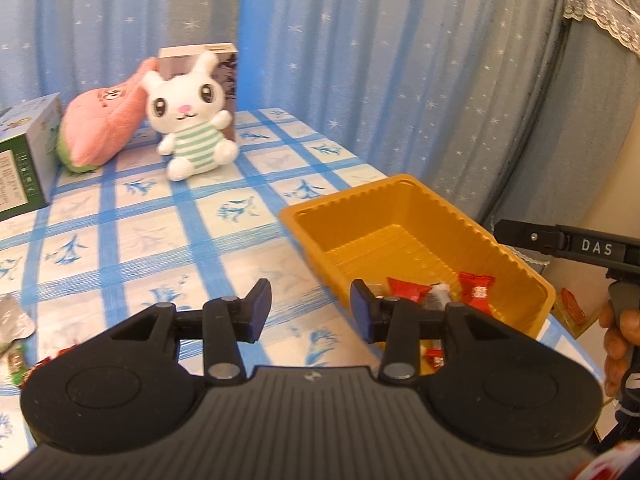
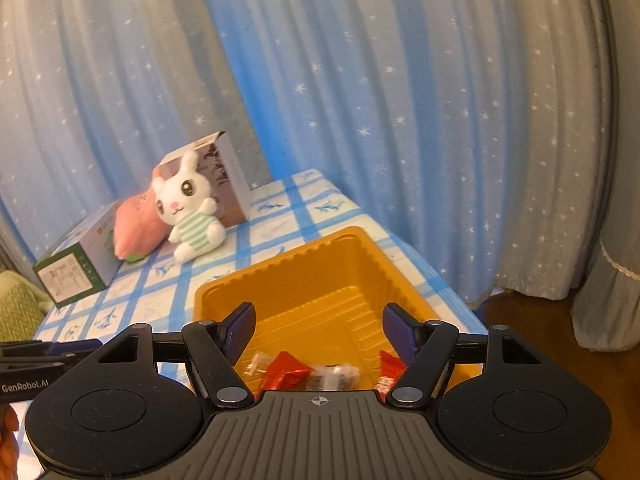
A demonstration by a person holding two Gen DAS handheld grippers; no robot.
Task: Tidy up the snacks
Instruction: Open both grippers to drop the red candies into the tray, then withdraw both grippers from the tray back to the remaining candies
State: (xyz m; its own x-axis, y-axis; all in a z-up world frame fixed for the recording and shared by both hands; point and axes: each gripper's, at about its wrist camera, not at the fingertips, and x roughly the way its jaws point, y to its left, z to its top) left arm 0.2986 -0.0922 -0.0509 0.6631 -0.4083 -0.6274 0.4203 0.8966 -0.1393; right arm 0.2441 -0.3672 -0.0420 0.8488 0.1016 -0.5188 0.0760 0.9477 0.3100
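Observation:
A gold plastic tray (image 1: pixel 400 216) sits near the right edge of the blue-checked table. Red-wrapped candies (image 1: pixel 406 291) and a small pale packet (image 1: pixel 440 298) lie at its near end. My left gripper (image 1: pixel 310 312) is open and holds nothing, just left of the tray's near corner. Loose snacks (image 1: pixel 16 320) lie on the cloth at the far left. In the right wrist view my right gripper (image 2: pixel 318 332) is open above the tray (image 2: pixel 288 276). A red candy (image 2: pixel 288 372) and a clear packet (image 2: pixel 334 376) lie below it in the tray, untouched.
A white plush rabbit (image 1: pixel 188 120), a pink plush (image 1: pixel 100 124), a brown box (image 1: pixel 224 68) and a green-and-white box (image 1: pixel 24 160) stand at the back of the table. Starred curtains hang behind. The table edge (image 2: pixel 440 280) drops to a wooden floor (image 2: pixel 532 332) on the right.

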